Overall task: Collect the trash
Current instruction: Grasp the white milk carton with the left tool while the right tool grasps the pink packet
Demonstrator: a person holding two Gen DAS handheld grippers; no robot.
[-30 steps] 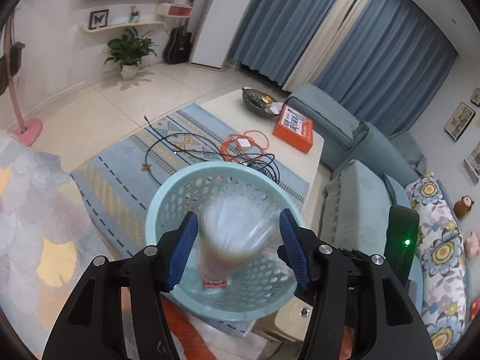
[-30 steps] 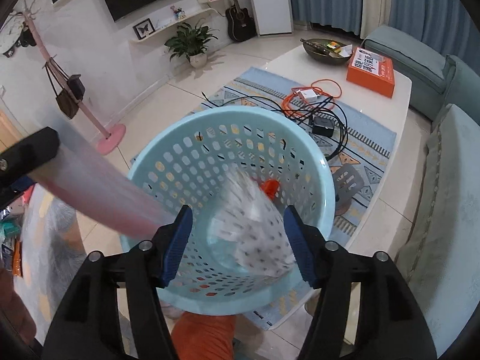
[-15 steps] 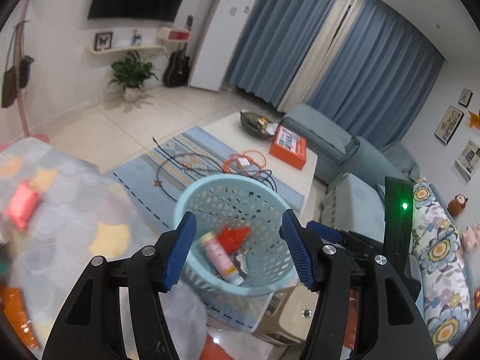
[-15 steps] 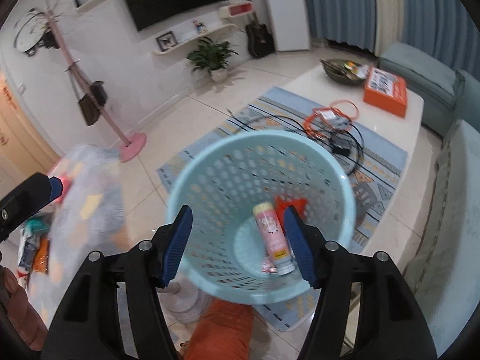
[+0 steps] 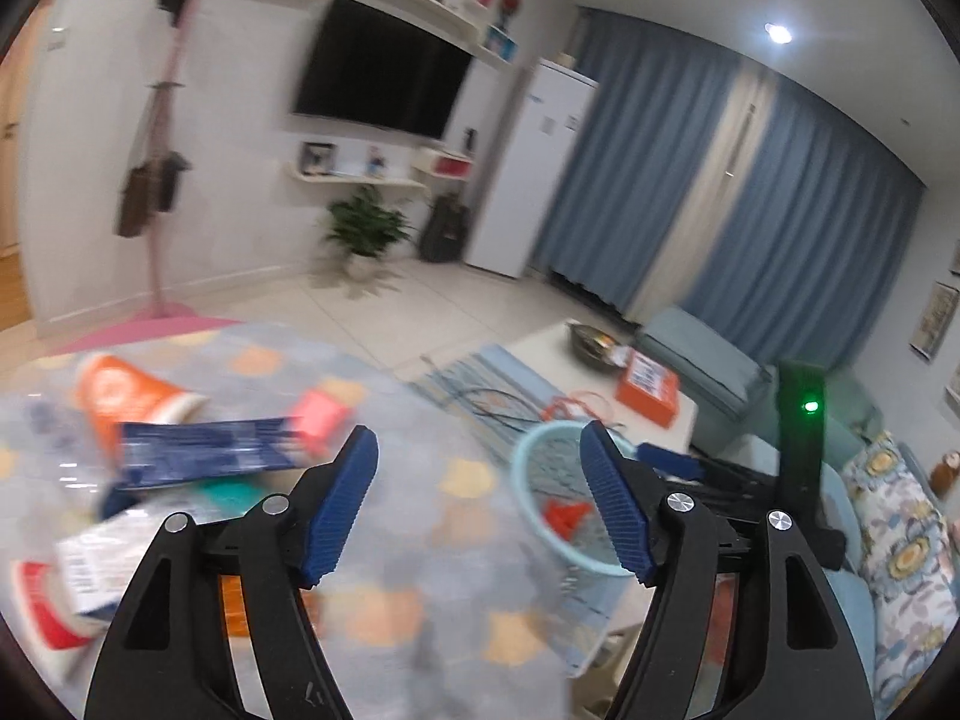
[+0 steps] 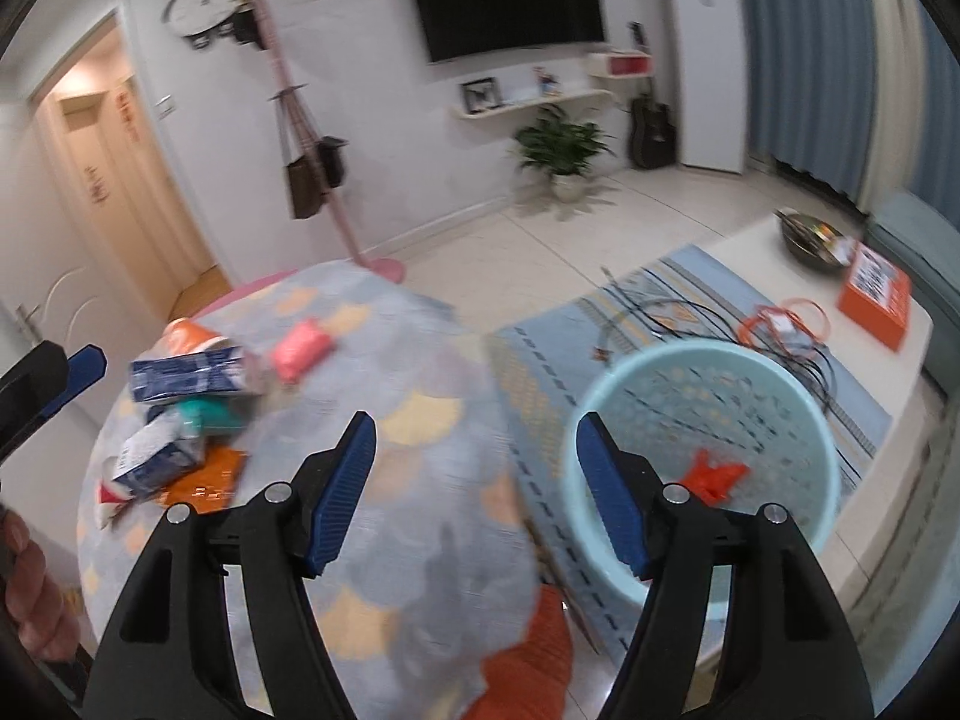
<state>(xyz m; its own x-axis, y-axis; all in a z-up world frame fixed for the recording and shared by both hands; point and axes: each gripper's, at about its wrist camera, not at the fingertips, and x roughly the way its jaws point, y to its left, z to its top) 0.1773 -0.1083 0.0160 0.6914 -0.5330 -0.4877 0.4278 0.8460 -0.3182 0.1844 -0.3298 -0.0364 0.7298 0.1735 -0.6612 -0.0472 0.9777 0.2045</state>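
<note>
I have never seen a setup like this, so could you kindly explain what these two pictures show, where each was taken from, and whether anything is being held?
There is no robot: a person holds a two-finger gripper in each hand, each with a fisheye camera looking along its blue-padded fingers. One picture is from the left gripper, the other from the right gripper. Both are open with nothing between the fingers, and their jaws have just been opening. Ahead is a round table with blurred trash: an orange cup, a dark blue packet and a pink wrapper. Beside the table stands a light blue basket containing a red scrap.
</note>
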